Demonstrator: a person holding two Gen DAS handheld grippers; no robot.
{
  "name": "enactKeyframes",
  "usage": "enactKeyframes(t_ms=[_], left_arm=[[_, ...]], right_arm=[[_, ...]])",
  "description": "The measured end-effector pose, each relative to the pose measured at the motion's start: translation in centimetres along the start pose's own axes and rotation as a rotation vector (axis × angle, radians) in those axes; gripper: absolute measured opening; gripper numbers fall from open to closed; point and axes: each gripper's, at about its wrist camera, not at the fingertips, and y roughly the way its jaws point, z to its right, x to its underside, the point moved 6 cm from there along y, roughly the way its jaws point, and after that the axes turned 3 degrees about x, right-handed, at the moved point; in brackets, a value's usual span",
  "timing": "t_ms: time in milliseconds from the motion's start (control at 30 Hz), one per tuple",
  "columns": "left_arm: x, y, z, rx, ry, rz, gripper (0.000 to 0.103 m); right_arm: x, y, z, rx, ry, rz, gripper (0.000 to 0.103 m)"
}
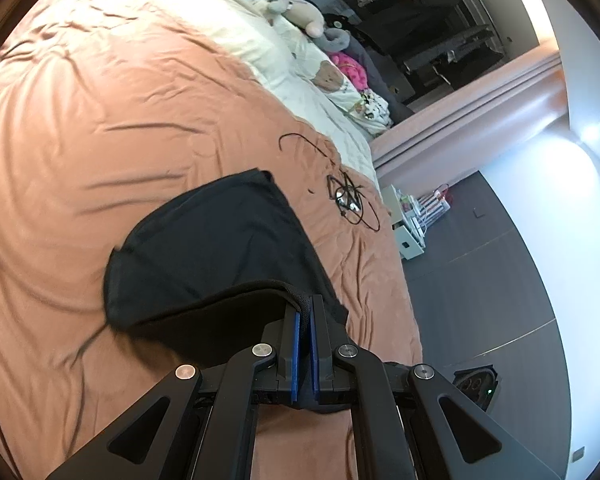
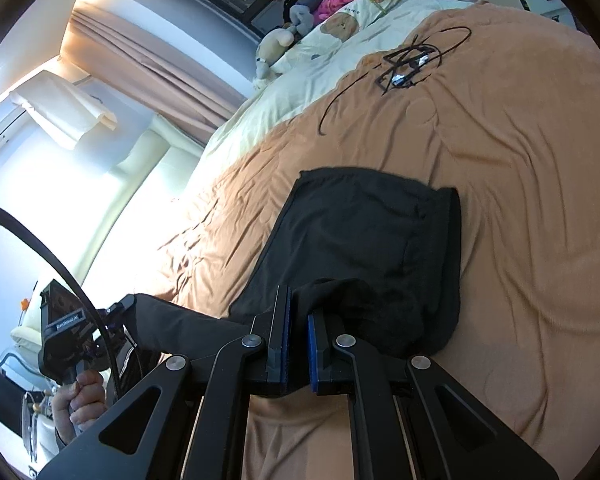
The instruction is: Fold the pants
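Bedspread [image 1: 100,128] is creased. Left gripper [image 1: 305,308] and right gripper [image 2: 299,300] each clamp the pants' [image 2: 364,232] near edge; uneven lifting could skew the fold.

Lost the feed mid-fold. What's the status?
Both tools, left and right, shut on black fabric pants, near edge lifted off orange bedspread. Tangled black cable lies beyond, clear of pants.
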Motion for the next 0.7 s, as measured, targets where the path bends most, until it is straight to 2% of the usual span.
enactKeyframes(t_ms=[333,700], left_arm=[[-5.2,6.4,-0.9,-0.046,0.027,-0.054,0.004],[-8.9,13.5,-5.3,-0.148,0.012,-0.112,0.004]], right_arm=[[-2.3,3.4,1.0,0.033,0.012,-0.011,0.004],[-4.0,8.2,1.6,0.109,0.003,-0.034,0.006]])
